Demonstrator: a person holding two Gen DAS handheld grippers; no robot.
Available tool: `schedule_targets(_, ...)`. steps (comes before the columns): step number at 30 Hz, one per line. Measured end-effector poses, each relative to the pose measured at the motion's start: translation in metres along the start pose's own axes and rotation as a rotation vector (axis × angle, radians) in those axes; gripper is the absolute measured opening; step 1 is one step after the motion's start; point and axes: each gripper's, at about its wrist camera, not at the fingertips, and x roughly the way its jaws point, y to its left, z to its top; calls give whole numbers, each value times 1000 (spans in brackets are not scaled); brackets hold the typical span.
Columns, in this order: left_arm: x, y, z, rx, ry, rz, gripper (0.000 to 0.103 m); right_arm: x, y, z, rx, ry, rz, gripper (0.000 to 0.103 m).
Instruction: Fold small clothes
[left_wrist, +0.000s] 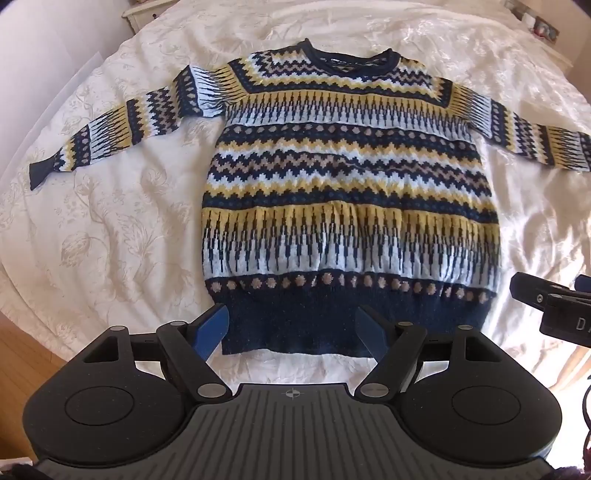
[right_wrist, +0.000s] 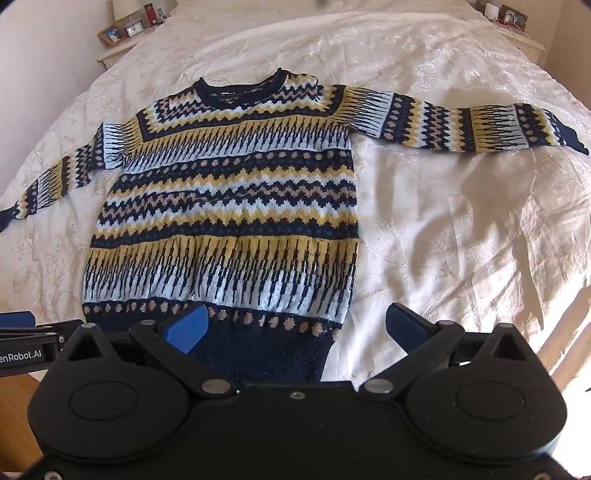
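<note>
Nearest the lens, the left gripper (left_wrist: 293, 328) stands released, blue fingers (left_wrist: 212, 330) spread wide at the bottom of the frame, over the navy hem of the sweater (left_wrist: 347, 192). Right gripper (right_wrist: 295, 326) likewise released, its left finger over the hem's right part, its right finger over bare bedspread (right_wrist: 461, 221). Sweater lies flat, face up, centre frame on the white bed, neckline toward the top, both sleeves stretched outward. Bedside tables occupy the upper corners.

Both wrist views near hem, facing collar; share sweater (left_wrist: 347, 177), probably whole.
</note>
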Motion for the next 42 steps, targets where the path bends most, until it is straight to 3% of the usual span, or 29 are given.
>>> schedule_targets(18, -11, -19, 3, 64, -39, -37, 75, -19, -12, -3, 48, -36, -52, 102)
schedule_targets(42, -23, -19, -7, 68, -62, -54, 75, -30, -10, -9, 54, -69, -62, 102)
